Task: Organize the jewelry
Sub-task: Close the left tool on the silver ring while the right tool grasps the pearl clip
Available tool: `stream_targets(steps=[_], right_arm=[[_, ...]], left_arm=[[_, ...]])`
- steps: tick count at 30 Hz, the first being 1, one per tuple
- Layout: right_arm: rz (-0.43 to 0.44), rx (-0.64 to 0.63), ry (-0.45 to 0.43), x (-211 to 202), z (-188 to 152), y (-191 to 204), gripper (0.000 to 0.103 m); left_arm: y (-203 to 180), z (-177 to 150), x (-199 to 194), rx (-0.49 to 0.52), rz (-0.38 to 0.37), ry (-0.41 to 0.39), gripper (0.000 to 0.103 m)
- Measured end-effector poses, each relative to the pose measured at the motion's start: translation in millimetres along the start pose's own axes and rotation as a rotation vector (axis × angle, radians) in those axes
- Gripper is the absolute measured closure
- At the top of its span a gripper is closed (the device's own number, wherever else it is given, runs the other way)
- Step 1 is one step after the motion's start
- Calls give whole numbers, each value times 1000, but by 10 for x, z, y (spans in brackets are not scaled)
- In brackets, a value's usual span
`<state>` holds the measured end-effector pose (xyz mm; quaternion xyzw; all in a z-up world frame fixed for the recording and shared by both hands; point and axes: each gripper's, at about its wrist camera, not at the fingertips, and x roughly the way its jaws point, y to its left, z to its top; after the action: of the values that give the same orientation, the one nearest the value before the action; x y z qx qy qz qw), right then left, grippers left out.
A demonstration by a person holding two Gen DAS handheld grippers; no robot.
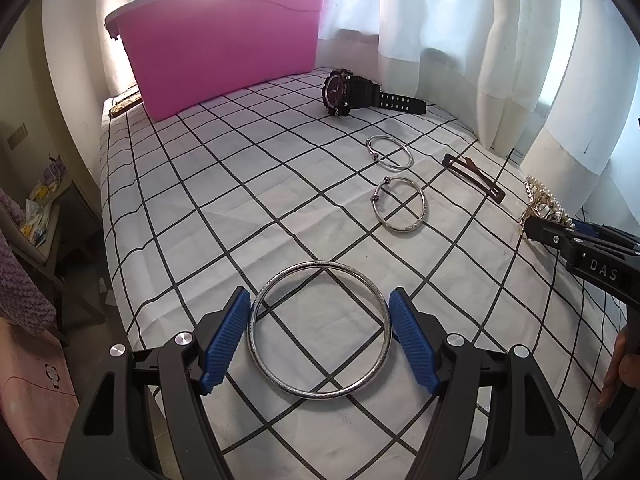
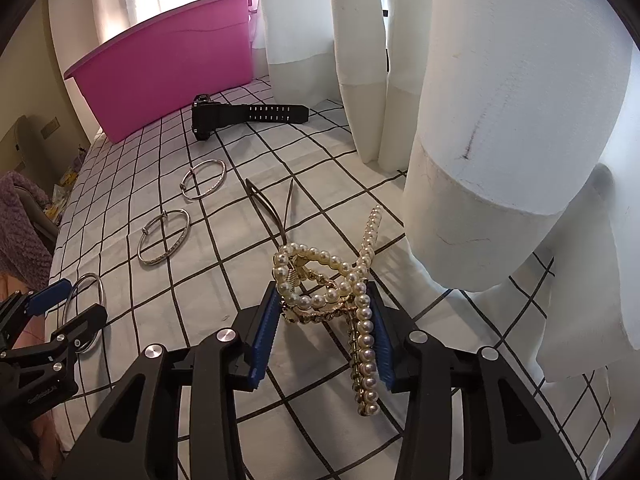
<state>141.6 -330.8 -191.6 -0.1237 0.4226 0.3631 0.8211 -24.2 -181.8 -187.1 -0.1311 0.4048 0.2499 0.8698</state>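
Nearest item, left wrist view: large silver bangle (image 1: pixel 320 330), lying flat on the checked tabletop (image 1: pixel 224 184), set between the blue pads of the left gripper (image 1: pixel 318 312). Jaws stand wide, one pad at 9 o'clock of the ring, one at 3 o'clock, each just beside the rim; whether they touch it cannot be told.

Nearest item, right wrist view: pearl hair claw (image 2: pixel 340 300), gold-framed, with a beaded arm running toward 6 o'clock. Right gripper (image 2: pixel 326 316) brackets it at a narrower spread, pads close against both sides; firm hold not confirmed.

Further stock, left wrist view:
- Small silver bangle (image 1: pixel 399 205), 1 o'clock of the large one.
- Second small bangle (image 1: pixel 390 152), beyond it at 12 o'clock.
- Brown hair clip (image 1: pixel 474 177), 3 o'clock of the small bangles.
- Black sport watch (image 1: pixel 360 92), far end, on its side.
- Pink tub (image 1: pixel 224 44), 11 o'clock, the likely receptacle.
- White curtain (image 1: pixel 500 48), hanging along the right edge.

Handling note, judged: both items appear to be at the grasp stage. Bangle is thin, hard and slippery; close squarely across its widest line, pads low to the cloth, so it does not squirt out. Claw is irregular; press on the frame, not the loose bead row.
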Motion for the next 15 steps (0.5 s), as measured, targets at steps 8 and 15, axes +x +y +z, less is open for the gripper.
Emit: stream_targets(steps=[8, 15], right_arm=[[17, 25, -38, -99, 6, 8, 62], [31, 49, -61, -233, 67, 48, 62]], left_arm=[[25, 78, -113, -4, -17, -33, 34], [91, 198, -241, -14, -27, -56, 34]])
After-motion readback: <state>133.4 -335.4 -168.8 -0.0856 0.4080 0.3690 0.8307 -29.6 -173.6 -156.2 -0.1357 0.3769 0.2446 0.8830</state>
